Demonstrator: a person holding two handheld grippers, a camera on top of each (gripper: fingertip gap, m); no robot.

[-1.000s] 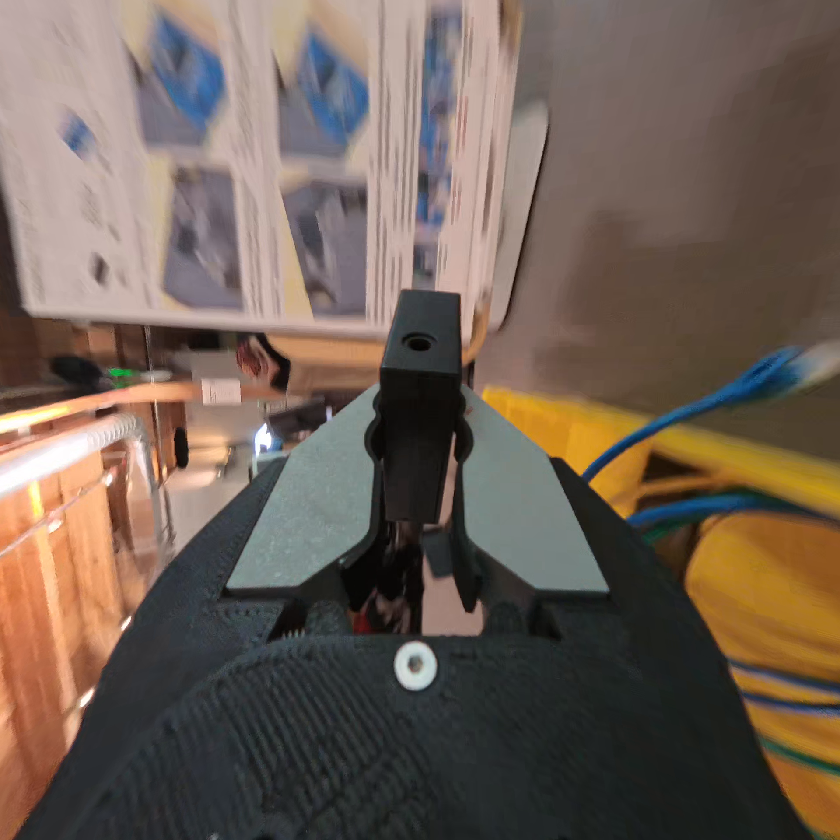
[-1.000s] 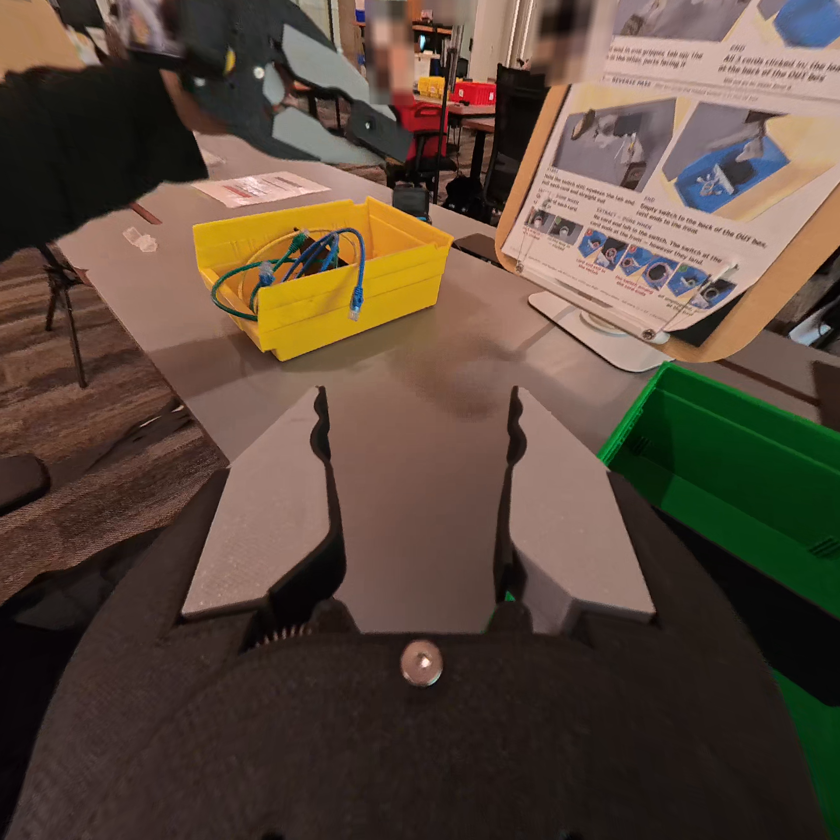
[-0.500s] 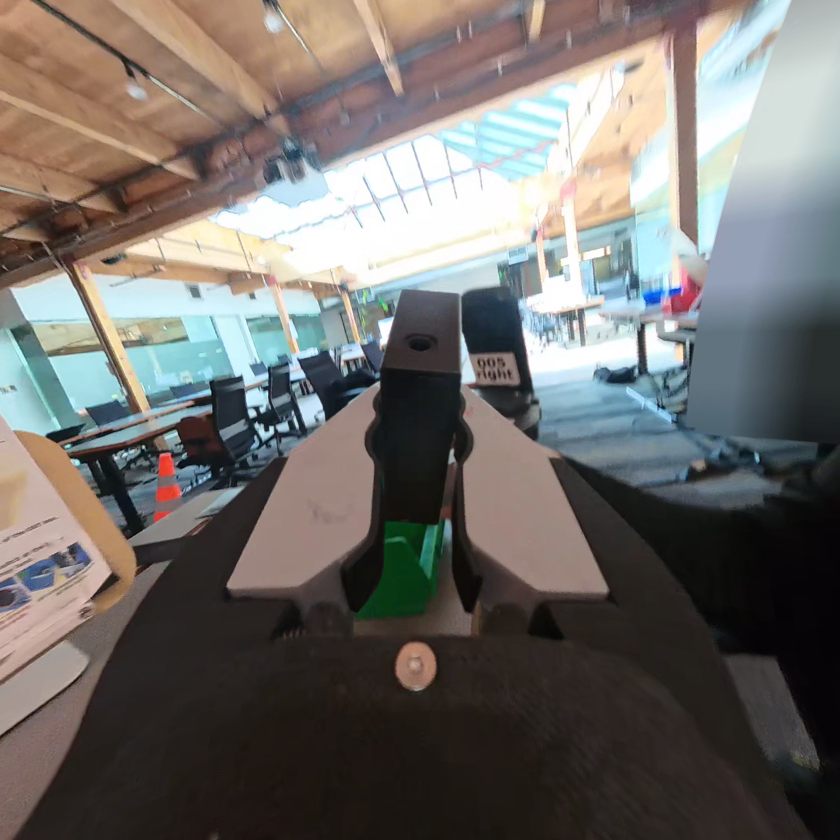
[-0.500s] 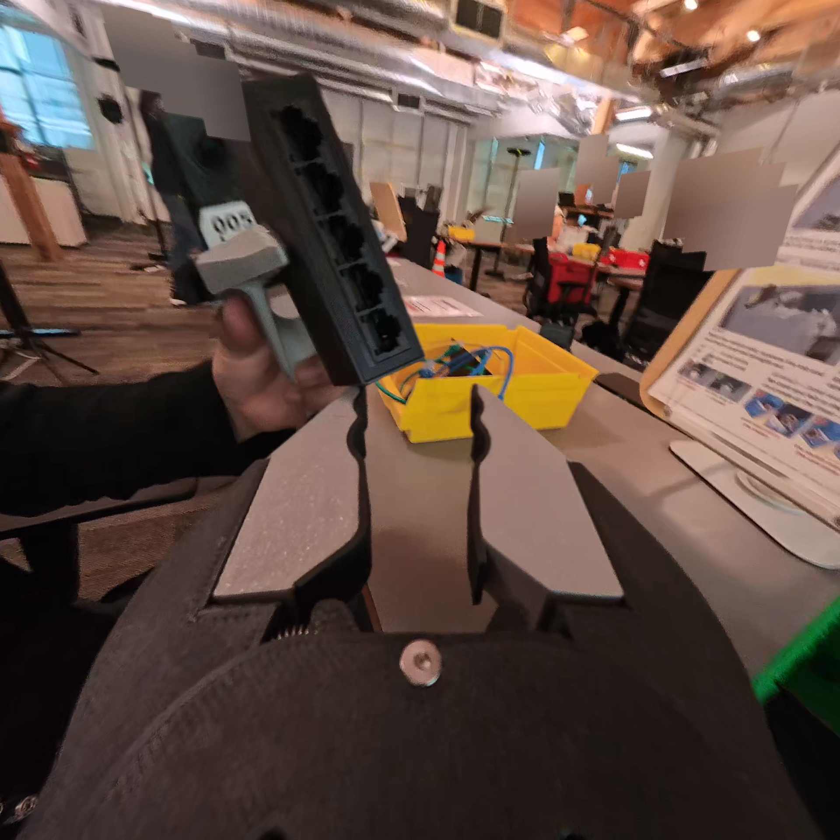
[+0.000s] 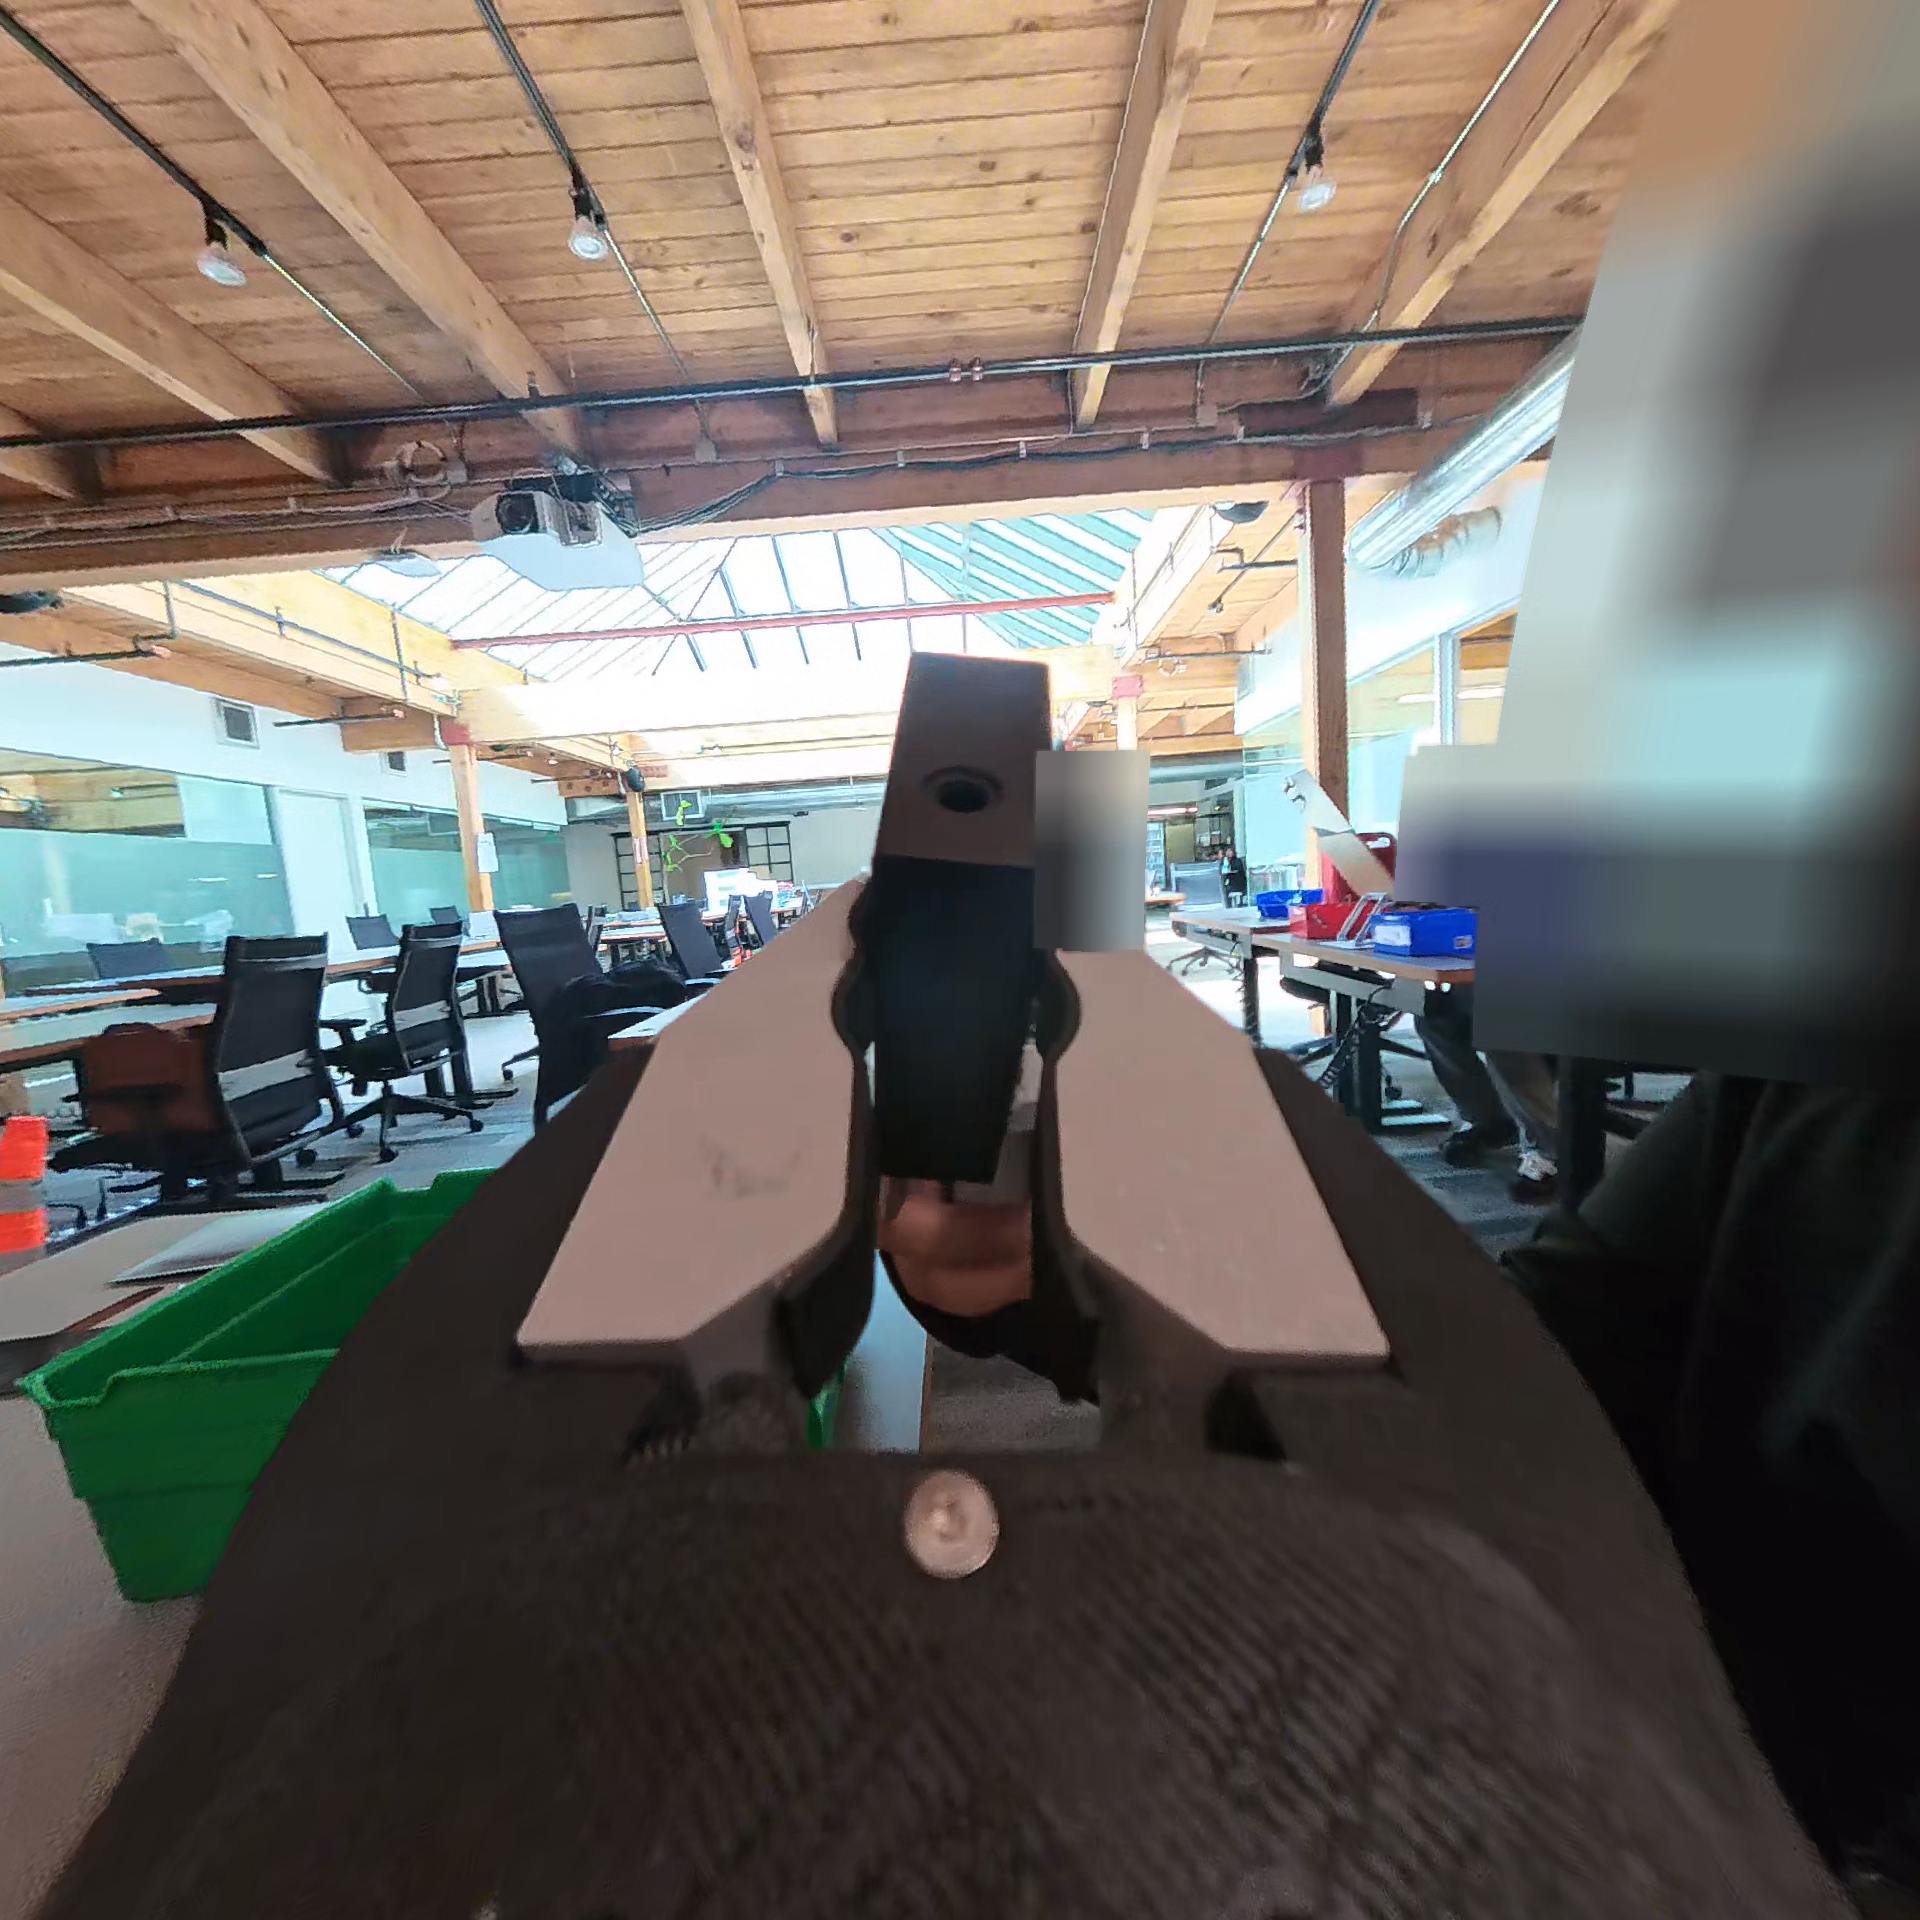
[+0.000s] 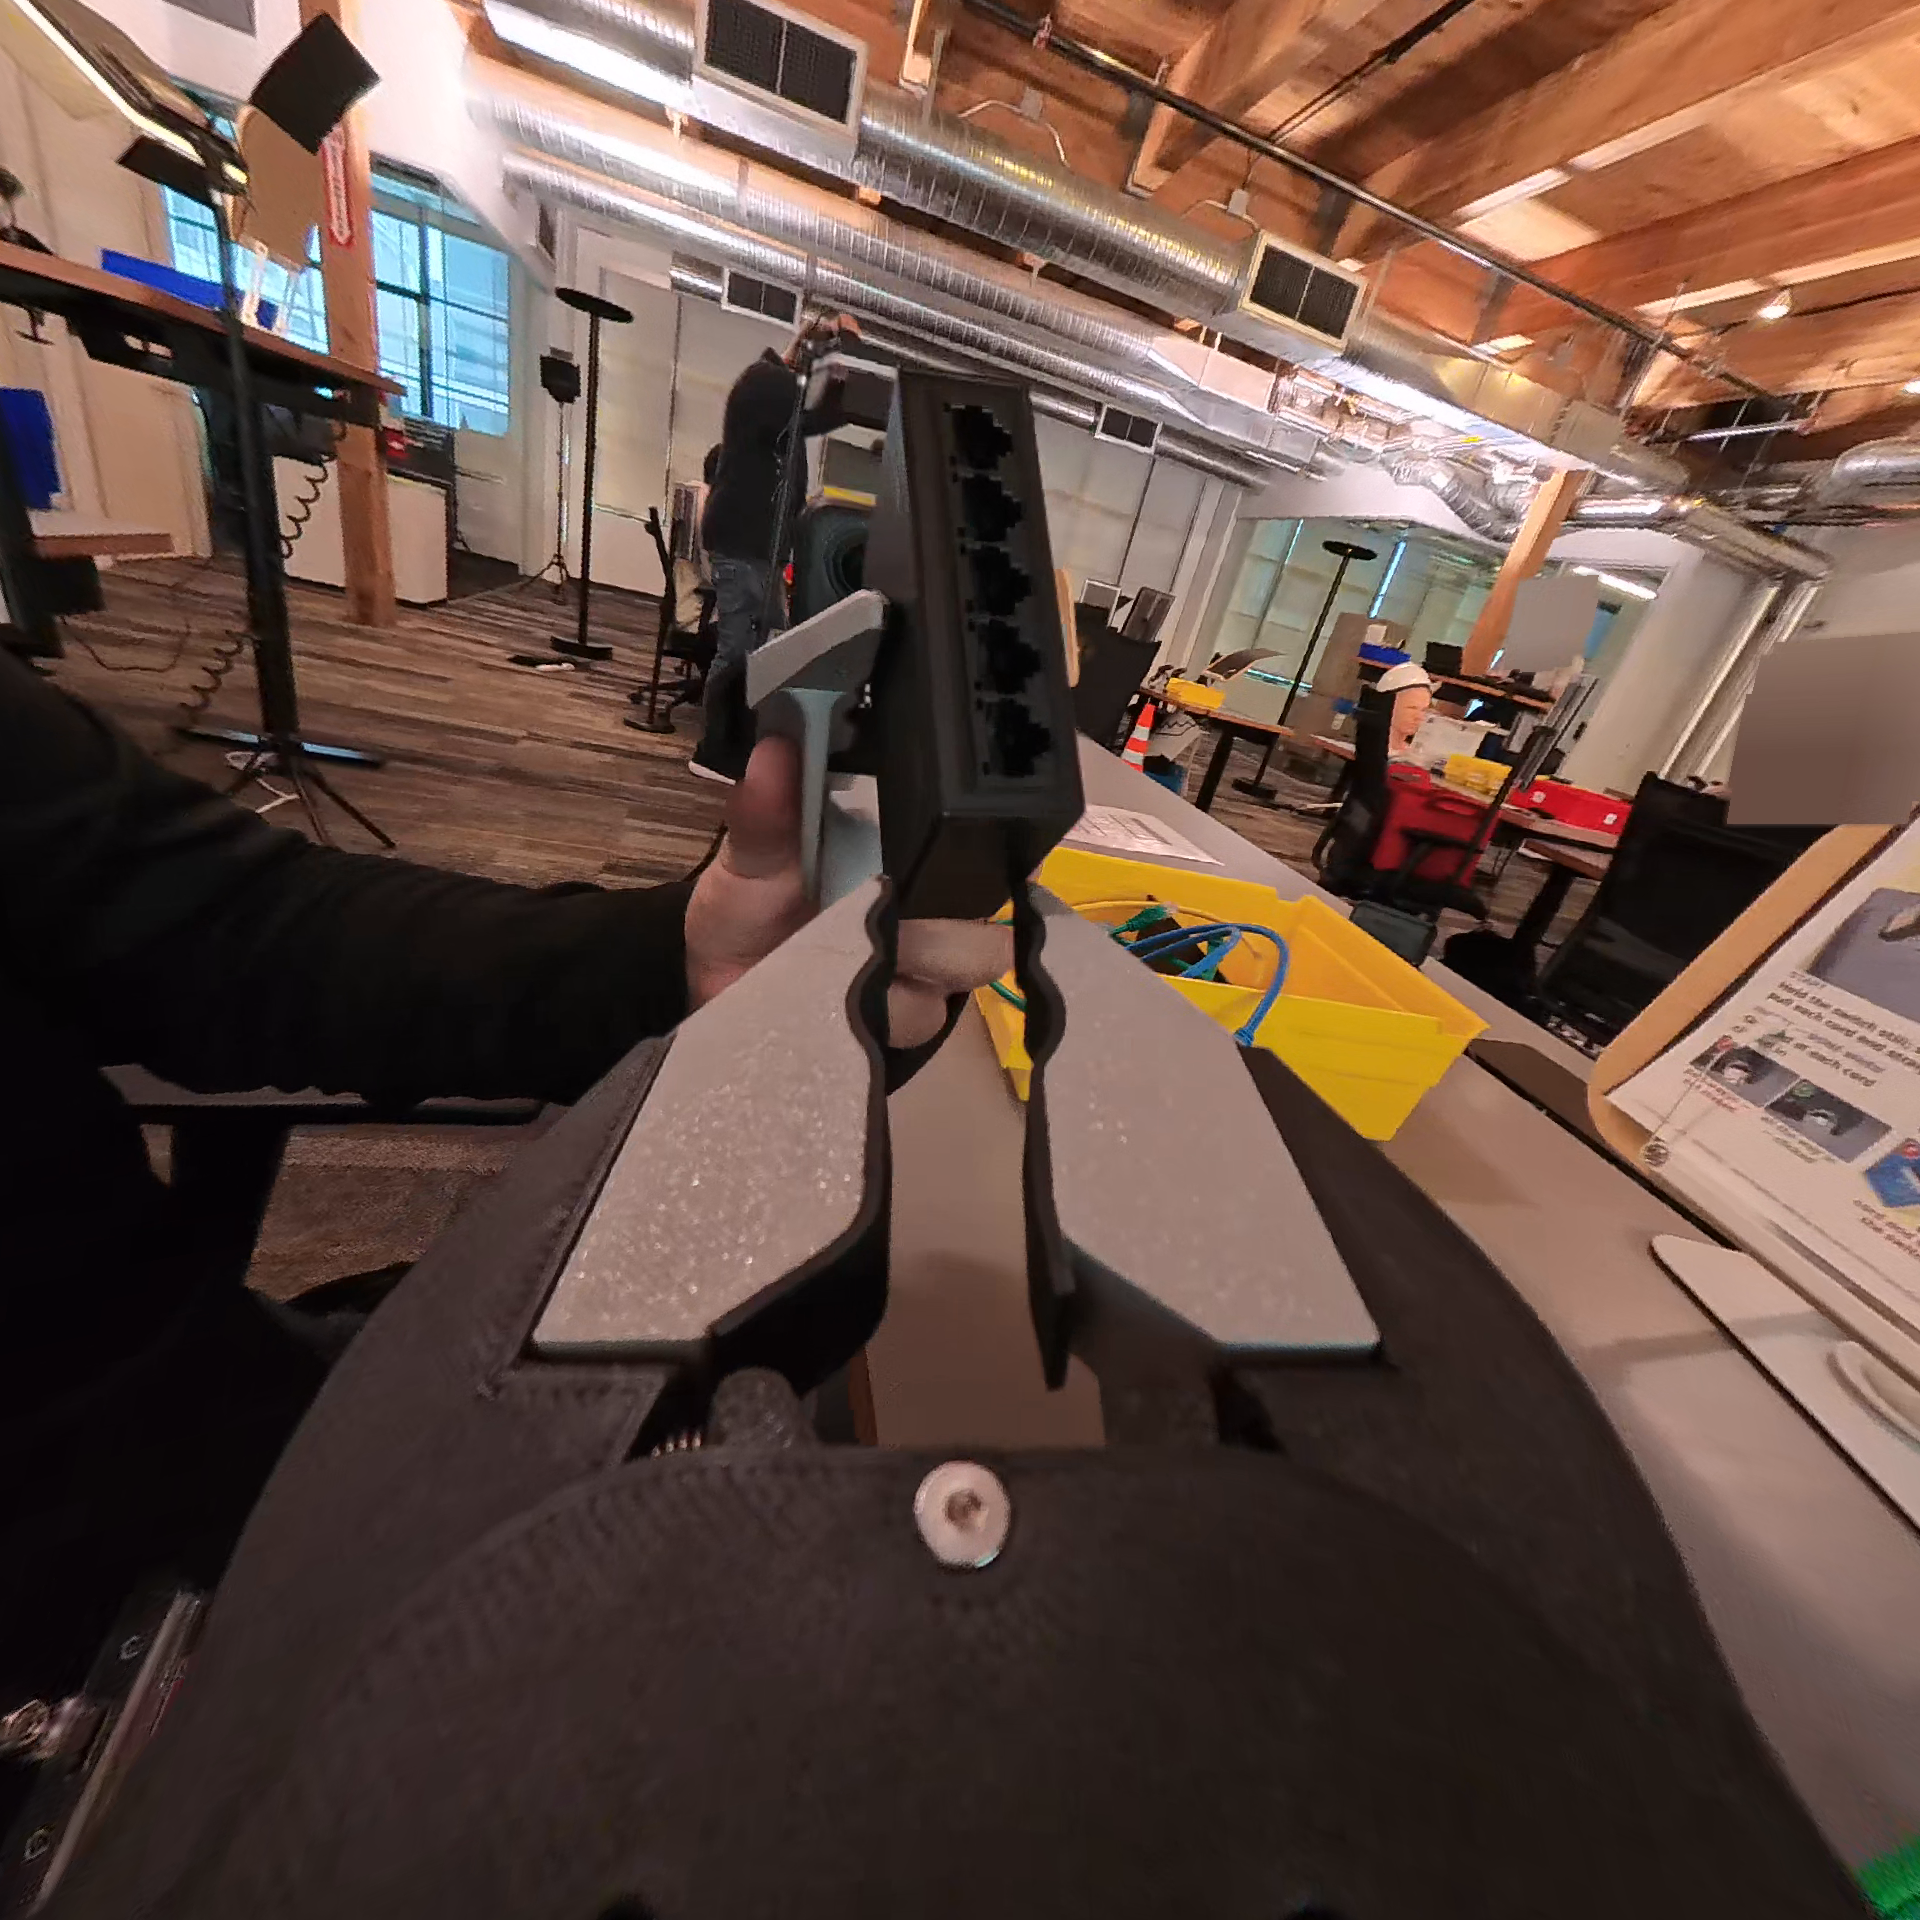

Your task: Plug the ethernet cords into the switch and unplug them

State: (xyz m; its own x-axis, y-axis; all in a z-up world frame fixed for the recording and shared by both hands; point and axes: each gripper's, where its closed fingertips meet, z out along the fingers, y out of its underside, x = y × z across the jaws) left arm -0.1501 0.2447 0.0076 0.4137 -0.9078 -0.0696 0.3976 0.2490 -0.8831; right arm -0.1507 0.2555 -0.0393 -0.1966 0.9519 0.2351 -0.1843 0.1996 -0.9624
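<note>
The black switch [image 6: 977, 623] stands upright in the air, and its row of empty ports faces the right wrist camera. My left gripper [image 5: 951, 925] is shut on the switch [image 5: 961, 1018] across its middle. One of the left gripper's grey fingers [image 6: 821, 665] shows in the right wrist view. My right gripper [image 6: 954, 904] has narrowed to the switch's thickness, with its tips on either side of the lower end. Blue, green and yellow ethernet cords [image 6: 1195, 945] lie coiled in a yellow bin [image 6: 1351, 1039] behind.
The grey table [image 6: 1507, 1299] carries the yellow bin and an instruction board on a stand [image 6: 1787, 1039] at the right. A green bin [image 5: 187, 1392] sits low left in the left wrist view. A black-sleeved arm [image 6: 312, 956] crosses at left. Office chairs and desks stand far off. There is about 5 cm between the tips of the two grippers.
My left gripper swung the switch away from the yellow bin and brought it upright in front of my right gripper. My right gripper's jaws went from wide apart to narrow around the switch's lower end.
</note>
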